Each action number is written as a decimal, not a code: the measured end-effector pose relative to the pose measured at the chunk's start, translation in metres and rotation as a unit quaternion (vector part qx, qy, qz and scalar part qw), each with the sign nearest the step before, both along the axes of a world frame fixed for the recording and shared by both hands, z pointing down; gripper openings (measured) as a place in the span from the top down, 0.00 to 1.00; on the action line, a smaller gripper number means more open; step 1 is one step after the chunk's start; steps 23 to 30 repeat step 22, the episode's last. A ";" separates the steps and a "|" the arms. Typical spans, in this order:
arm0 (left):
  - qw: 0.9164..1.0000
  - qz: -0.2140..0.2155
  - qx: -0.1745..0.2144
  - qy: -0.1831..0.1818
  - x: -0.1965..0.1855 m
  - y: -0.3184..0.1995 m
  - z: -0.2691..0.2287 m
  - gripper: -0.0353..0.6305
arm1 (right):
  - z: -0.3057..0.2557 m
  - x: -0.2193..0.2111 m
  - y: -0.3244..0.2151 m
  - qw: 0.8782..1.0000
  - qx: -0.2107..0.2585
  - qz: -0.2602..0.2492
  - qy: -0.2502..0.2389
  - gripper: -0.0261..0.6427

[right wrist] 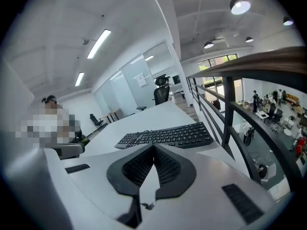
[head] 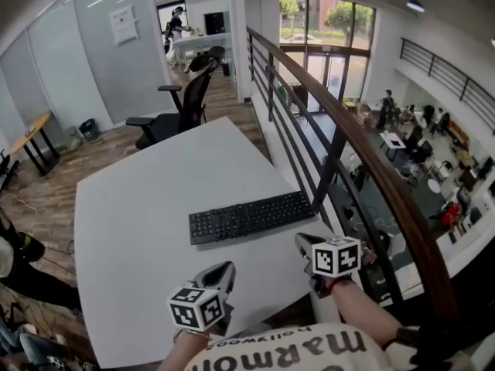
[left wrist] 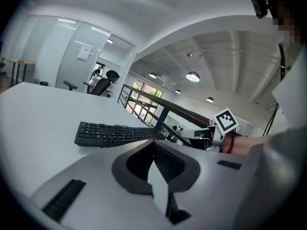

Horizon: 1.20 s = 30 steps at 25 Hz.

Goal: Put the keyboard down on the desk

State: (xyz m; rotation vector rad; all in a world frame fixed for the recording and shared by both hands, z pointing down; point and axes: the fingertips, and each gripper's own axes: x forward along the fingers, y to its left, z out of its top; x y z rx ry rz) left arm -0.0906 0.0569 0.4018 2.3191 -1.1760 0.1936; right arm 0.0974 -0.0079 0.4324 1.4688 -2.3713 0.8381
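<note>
A black keyboard (head: pixel 251 216) lies flat on the white desk (head: pixel 139 207), near the desk's right edge. The left gripper view shows the keyboard (left wrist: pixel 115 134) just beyond my shut left gripper (left wrist: pixel 153 145), and the right gripper view shows the keyboard (right wrist: pixel 168 135) past my shut right gripper (right wrist: pixel 153 147). Seen from the head view, my left gripper (head: pixel 224 270) hovers at the desk's near edge, below the keyboard, holding nothing. My right gripper (head: pixel 303 242) sits just off the keyboard's right end, also holding nothing. Neither gripper touches the keyboard.
A metal railing with a brown handrail (head: pixel 363 153) runs along the desk's right side, over a drop to a lower floor. A black office chair (head: pixel 174 110) stands beyond the desk's far corner. A person (head: pixel 15 261) stands at the left.
</note>
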 end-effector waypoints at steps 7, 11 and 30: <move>0.997 -0.047 0.025 0.055 0.032 0.048 -0.021 0.94 | -0.017 0.030 0.069 0.999 0.019 -0.024 0.021 0.91; 0.996 -0.052 0.017 0.074 0.038 0.075 -0.020 0.94 | -0.004 0.037 0.100 0.999 0.013 -0.030 0.028 0.90; 0.997 -0.058 0.020 0.047 0.063 0.152 -0.014 0.94 | 0.011 0.067 0.170 0.999 0.005 -0.037 0.030 0.90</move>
